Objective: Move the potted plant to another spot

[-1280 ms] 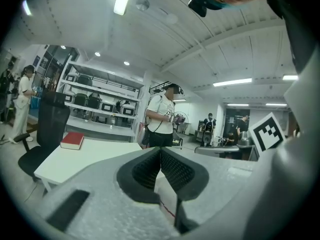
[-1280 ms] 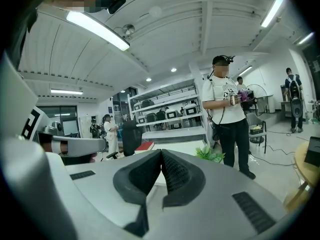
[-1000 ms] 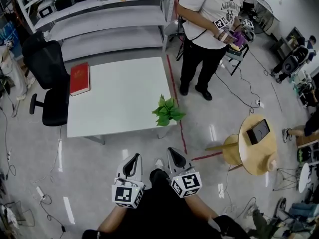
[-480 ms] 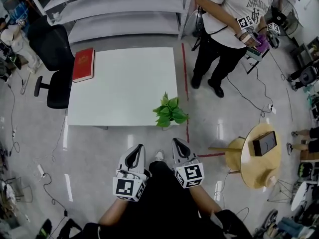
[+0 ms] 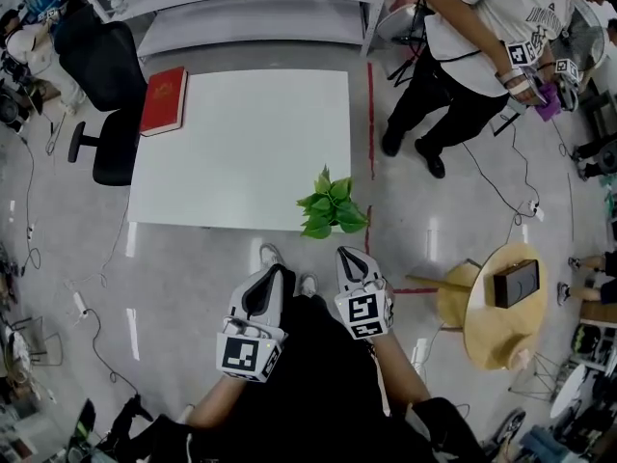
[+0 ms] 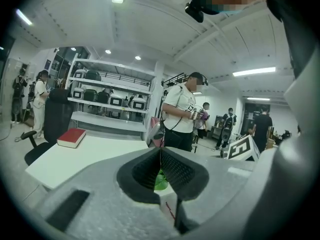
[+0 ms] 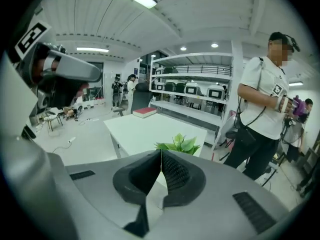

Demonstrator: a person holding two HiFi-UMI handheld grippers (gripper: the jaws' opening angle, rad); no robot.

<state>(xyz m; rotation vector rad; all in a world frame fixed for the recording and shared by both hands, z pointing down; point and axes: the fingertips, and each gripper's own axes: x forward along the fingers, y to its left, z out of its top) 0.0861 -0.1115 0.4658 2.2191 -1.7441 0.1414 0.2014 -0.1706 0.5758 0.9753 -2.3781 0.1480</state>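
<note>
My left tool (image 5: 273, 280) and right tool (image 5: 349, 258) are closed up, empty, short of the surface (image 5: 241, 143). The potted plant (image 5: 331, 204) sits on its near right corner. I'd open the right tool and go in low under the leaves. Count: one red book (image 5: 164, 99), one plant, two tools.

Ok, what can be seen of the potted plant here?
The potted plant shows as a small clump of broad, bright green leaves, upright, at the near right corner of the white table. The leaves hide its pot. Nothing touches it; the left gripper and right gripper, both shut, are short of the table.
</note>
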